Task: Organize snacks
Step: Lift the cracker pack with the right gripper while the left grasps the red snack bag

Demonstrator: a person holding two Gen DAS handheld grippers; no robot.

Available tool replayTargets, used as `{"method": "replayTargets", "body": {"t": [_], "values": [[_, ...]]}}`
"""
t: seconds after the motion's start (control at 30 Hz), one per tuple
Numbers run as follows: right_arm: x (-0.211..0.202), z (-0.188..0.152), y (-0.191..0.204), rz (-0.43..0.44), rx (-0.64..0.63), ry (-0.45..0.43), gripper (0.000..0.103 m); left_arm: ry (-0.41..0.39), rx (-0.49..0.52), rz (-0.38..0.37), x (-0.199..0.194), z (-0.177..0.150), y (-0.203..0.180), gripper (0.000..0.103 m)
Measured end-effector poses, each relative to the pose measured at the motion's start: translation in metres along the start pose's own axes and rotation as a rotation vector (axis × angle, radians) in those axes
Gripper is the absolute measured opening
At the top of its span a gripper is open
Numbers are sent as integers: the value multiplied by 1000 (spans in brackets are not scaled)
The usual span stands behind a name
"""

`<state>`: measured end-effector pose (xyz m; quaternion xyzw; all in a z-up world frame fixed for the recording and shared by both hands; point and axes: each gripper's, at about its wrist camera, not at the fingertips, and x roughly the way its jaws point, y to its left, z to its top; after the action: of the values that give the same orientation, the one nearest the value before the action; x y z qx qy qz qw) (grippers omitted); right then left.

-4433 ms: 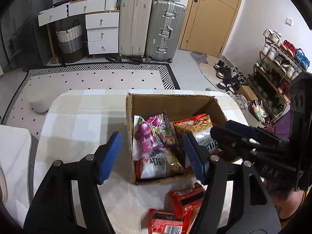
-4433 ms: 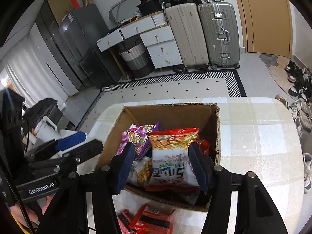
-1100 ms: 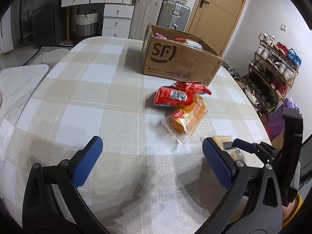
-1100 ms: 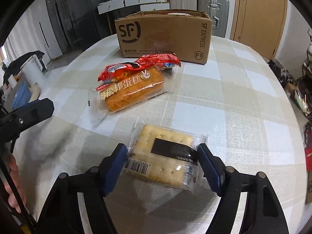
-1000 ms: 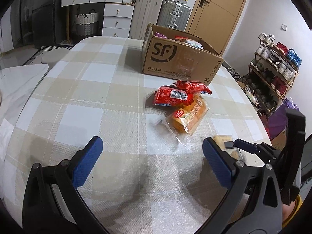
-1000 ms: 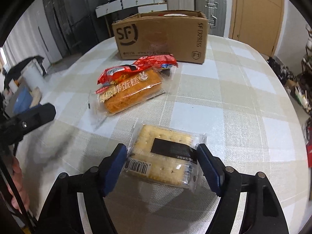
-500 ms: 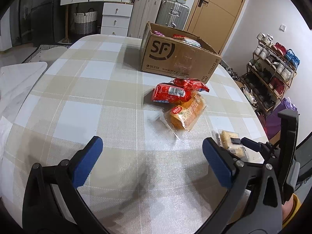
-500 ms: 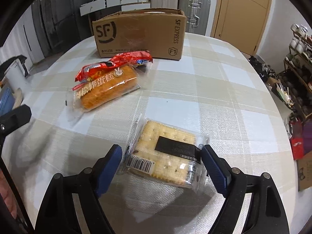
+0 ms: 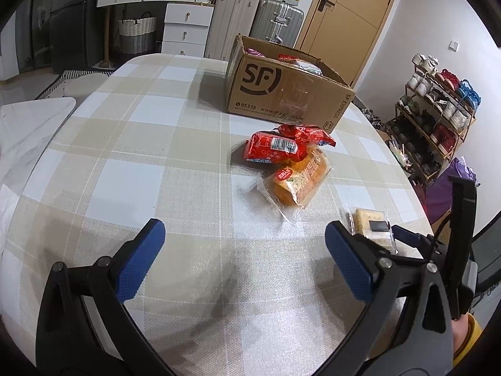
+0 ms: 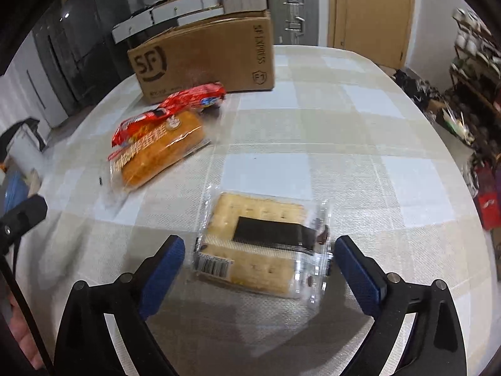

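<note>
A clear pack of crackers (image 10: pixel 260 244) with a black label lies flat on the checked table, between the blue pads of my right gripper (image 10: pixel 260 269). Its jaws are opening and both pads stand clear of the wrapper. In the left wrist view the same cracker pack (image 9: pixel 371 225) lies at the right, with the right gripper's tip beside it. My left gripper (image 9: pixel 244 263) hangs open over bare cloth, holding nothing. An orange cake pack (image 9: pixel 297 181) and red snack bags (image 9: pixel 275 148) lie mid-table. Behind them stands the cardboard box (image 9: pixel 281 94), with several snack bags showing above its rim.
The table's rounded edge (image 9: pixel 416 194) runs close to the right of the crackers. Suitcases (image 9: pixel 275 22), white drawers and a door stand behind the table, and a shoe rack (image 9: pixel 438 109) at the right. A hand (image 10: pixel 28 351) shows at the lower left of the right wrist view.
The right gripper's pads, which pressed on the cracker pack, have spread apart and let it go onto the table. The left gripper has kept still and open.
</note>
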<state>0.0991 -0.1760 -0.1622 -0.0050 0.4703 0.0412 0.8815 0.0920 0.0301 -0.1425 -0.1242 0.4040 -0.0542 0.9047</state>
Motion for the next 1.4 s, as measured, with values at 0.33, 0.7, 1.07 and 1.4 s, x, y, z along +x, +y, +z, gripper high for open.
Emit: {"method": "replayTargets", "body": {"t": [0.33,0.7,1.07,1.4], "values": [[-2,-2,0,19,-45,-34,74,14,27,24,5,3,-6,102],[-13,-4,-24,193,35,-86,63,38,75,51,23,29,-17,102],[-21,5,-45,398,97,-154,63,129,75,47,89,87,-20,102],[-12,15,-63,501,169,-171,63,219,114,-17,138,95,-35,97]]}}
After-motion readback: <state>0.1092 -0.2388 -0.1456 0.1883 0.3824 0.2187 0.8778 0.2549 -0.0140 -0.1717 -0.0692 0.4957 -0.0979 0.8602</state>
